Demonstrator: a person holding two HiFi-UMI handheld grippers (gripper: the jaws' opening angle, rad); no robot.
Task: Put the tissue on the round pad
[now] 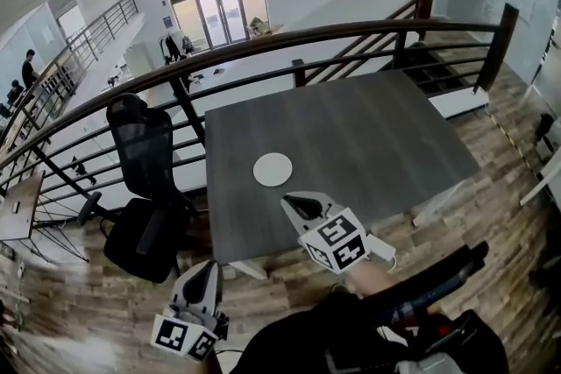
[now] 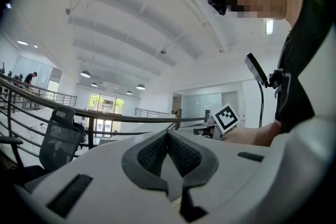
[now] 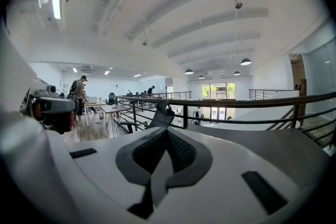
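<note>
your right claw [image 1: 292, 204] is squeezed together, holding nothing, with the round pad [image 1: 273, 169] just ahead on the desk [image 1: 377, 136]. your left claw [image 1: 203, 269] is together too.

Grey table [image 1: 368, 136], white round pad [image 1: 273, 169] on it

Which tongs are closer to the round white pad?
The right tongs, reaching over the table's near edge, close to the round pad. The left tongs are farther back, over the wooden floor, off the table.
</note>
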